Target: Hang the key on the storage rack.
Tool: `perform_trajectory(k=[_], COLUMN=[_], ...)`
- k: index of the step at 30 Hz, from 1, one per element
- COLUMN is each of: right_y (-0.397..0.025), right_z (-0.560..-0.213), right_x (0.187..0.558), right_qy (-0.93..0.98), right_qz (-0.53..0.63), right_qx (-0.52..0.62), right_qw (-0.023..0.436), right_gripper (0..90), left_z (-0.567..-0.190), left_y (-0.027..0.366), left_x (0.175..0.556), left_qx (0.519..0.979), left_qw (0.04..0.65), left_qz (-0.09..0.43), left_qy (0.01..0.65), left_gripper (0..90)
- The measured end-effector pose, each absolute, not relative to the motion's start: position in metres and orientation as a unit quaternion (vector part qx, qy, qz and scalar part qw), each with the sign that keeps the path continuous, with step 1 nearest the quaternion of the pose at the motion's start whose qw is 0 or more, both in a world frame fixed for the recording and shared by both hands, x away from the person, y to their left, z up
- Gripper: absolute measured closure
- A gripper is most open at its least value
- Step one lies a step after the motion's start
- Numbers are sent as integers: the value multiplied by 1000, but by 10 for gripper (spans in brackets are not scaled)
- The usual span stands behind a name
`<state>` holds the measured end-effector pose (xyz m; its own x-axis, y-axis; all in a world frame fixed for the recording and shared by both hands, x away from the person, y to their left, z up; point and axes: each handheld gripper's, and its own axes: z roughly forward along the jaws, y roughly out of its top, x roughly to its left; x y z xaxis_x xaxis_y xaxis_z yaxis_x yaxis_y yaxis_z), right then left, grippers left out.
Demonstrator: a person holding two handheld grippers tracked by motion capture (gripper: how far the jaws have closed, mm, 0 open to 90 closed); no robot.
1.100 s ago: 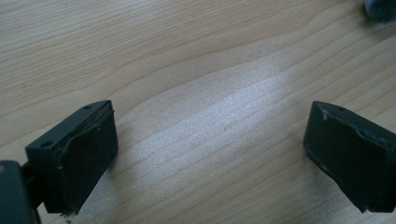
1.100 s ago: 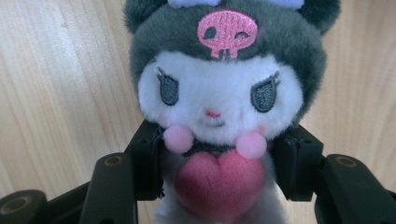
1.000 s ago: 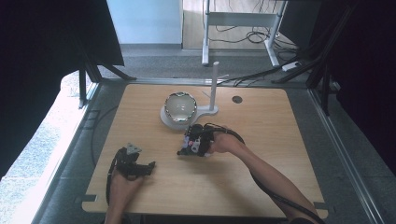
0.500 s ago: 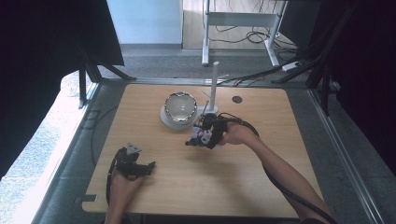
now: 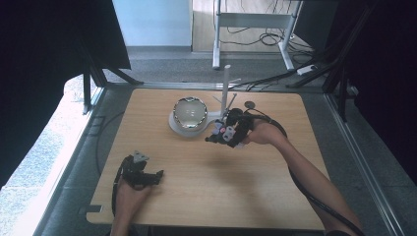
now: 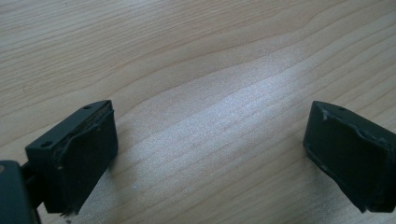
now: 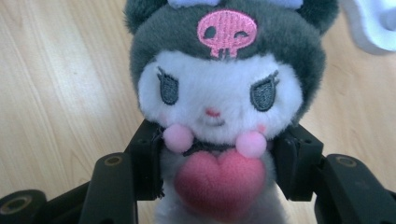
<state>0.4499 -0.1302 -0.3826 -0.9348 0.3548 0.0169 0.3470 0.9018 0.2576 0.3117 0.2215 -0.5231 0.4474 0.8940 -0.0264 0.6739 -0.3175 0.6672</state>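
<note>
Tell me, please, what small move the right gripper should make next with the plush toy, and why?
Probably carry it a little further toward the white stand. The right gripper is shut on the plush toy, jaws pressing on either side of its body below the head, and in the high view it hangs just beside the stand's base near the bowl. The left gripper rests open over bare table.

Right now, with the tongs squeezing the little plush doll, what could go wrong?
The right tongs pinch only the plush doll's soft body under its big head, so it might slip or tip. In the high view it hangs close to the white stand and its thin pole, so a swing could bump them.
</note>
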Motion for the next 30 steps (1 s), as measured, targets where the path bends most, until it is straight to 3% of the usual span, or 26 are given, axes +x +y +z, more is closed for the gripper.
perform_trajectory(k=[30], right_y=[-194], right_z=[-323], right_x=[502], right_qy=[948], right_qz=[154], right_qx=[268], right_qw=[72], right_gripper=[436], left_z=[-523], left_y=[221], left_x=[312], left_qx=[792], left_qw=[311], left_qz=[177], left_qy=[495], left_gripper=[30])
